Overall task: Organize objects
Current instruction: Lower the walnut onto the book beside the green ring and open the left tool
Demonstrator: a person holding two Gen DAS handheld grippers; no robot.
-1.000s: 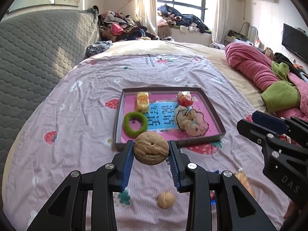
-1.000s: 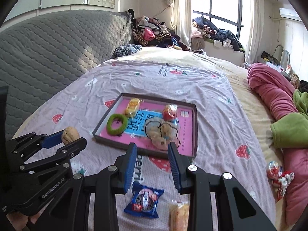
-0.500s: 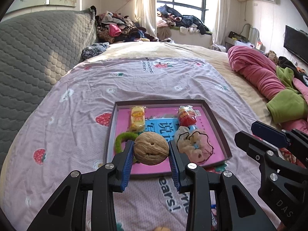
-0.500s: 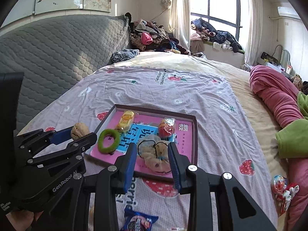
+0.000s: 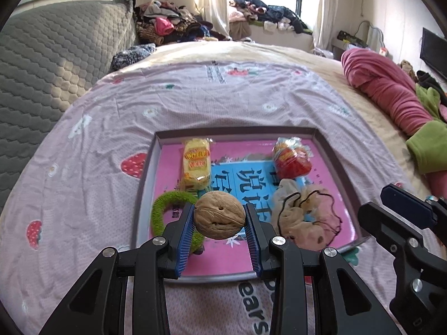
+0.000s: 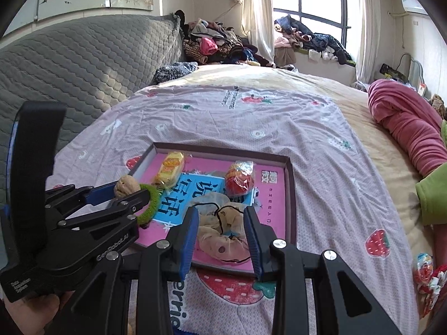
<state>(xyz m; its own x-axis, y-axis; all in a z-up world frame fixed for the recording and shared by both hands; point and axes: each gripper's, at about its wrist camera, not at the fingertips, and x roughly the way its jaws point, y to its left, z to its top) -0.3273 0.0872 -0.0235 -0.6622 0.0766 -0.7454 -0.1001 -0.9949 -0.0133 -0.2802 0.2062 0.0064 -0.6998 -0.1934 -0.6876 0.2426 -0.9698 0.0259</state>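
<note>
Walnut [image 5: 219, 214] pinched in left gripper [image 5: 220, 220] over tray [image 5: 332, 156] near-left corner | right gripper [image 6: 222, 233] parted, empty | tray holds four items | wrapped sweet [image 6: 423, 268] still on bedsheet [image 6: 251, 117], right edge

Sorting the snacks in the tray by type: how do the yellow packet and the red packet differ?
The yellow packet is long and block-shaped; the red packet is rounder and bulgier. The yellow packet lies on the tray's left side beyond the green ring; the red packet lies on its right side beyond the beige scrunchie. Both are clear-wrapped and rest on the tray floor.
</note>
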